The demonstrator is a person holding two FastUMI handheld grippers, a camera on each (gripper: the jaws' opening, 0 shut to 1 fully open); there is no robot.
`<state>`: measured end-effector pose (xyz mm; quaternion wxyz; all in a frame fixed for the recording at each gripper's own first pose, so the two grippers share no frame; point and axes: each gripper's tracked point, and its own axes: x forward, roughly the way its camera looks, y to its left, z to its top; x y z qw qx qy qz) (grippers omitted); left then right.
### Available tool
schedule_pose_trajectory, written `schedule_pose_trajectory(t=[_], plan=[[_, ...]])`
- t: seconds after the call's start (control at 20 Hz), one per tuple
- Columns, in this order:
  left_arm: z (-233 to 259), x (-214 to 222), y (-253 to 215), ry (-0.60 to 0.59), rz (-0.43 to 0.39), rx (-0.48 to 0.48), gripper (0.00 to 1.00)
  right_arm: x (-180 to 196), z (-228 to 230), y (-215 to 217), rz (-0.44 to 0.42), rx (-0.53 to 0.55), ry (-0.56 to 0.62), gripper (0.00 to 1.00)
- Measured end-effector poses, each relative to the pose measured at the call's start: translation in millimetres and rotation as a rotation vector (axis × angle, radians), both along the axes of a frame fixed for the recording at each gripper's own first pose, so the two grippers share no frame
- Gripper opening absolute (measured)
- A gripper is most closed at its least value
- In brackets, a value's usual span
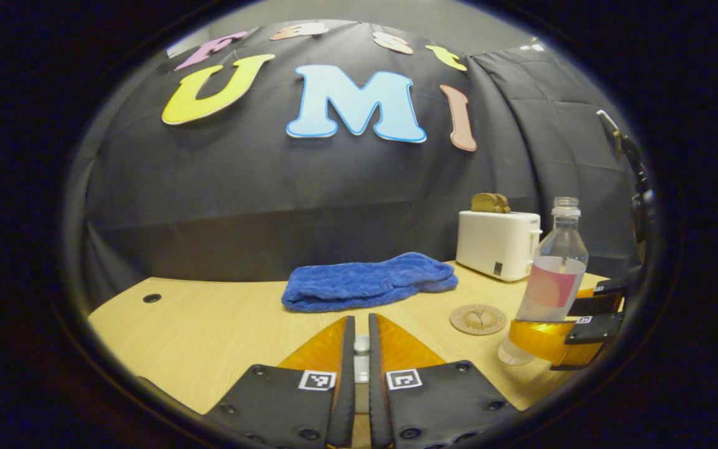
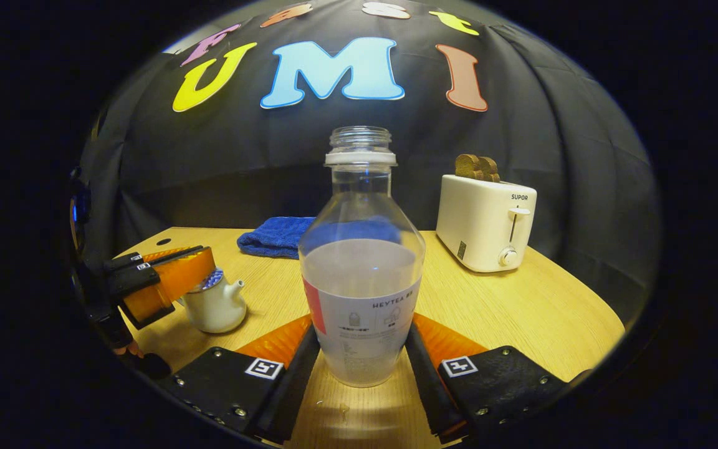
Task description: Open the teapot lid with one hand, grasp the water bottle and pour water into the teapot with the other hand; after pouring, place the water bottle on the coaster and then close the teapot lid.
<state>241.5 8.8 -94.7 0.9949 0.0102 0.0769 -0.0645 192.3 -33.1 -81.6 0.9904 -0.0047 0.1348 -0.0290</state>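
Clear plastic water bottle [image 2: 362, 262] clamped low between right gripper [image 2: 362, 349] fingers, cap off, roughly half full, upright, base at or just off wooden table [image 2: 521, 312]; contact with table hard to tell. Right gripper also visible from left gripper view, wrapped round bottle's lower body.

Left gripper [image 1: 362, 349] nearly closed on small pale knob, presumably teapot lid [image 1: 362, 349]. From right gripper view: left gripper sits on top of white teapot [image 2: 215, 305], fingers pinching at lid level, spout pointing toward bottle. Whether lid lifted or seated: cannot tell.

Step in hand, judged: lid grasp plus bottle grasp, pour not begun. Next calls for raising lid clear of opening, carrying bottle over teapot, tilting neck slowly toward small mouth; spill risk given narrow opening.

Farther: round coaster [image 1: 477, 319] just beside bottle, bare, waiting for bottle afterward. Behind: blue towel [image 1: 368, 282], white toaster [image 2: 487, 221] with bread in slots.
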Motion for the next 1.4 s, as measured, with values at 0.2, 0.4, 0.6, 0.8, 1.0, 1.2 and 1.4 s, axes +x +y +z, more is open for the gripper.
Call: schedule_pose_trajectory(t=[0.2,0.4,0.6,0.8,1.0,1.2,1.4], plan=[[0.2,-0.1,-1.7,0.003,-0.008,0.003,0.18,-1.4,-0.2,-0.3,0.005,-0.007,0.000,0.76],[5.2,0.0,0.7,-0.019,-0.002,-0.027,0.10,-2.7,0.8,-0.4,0.007,-0.017,-0.005,0.76],[10.3,-3.2,0.3,-0.030,-0.009,-0.057,0.10,-4.0,3.5,-1.4,0.004,-0.047,-0.017,0.76],[17.8,-7.7,1.2,-0.041,-0.010,-0.074,0.10,-7.0,10.8,0.8,0.010,-0.057,-0.037,0.76],[34.7,-18.3,0.6,-0.064,-0.019,-0.097,0.10,-11.3,15.3,3.5,0.017,-0.091,-0.053,0.76],[51.4,-30.7,20.8,-0.089,-0.002,-0.091,0.10,-12.3,19.8,7.3,0.016,-0.158,-0.064,0.76],[54.3,-45.7,65.1,-0.098,0.034,-0.069,0.10,-12.1,22.7,5.8,0.006,-0.291,-0.060,0.76]])
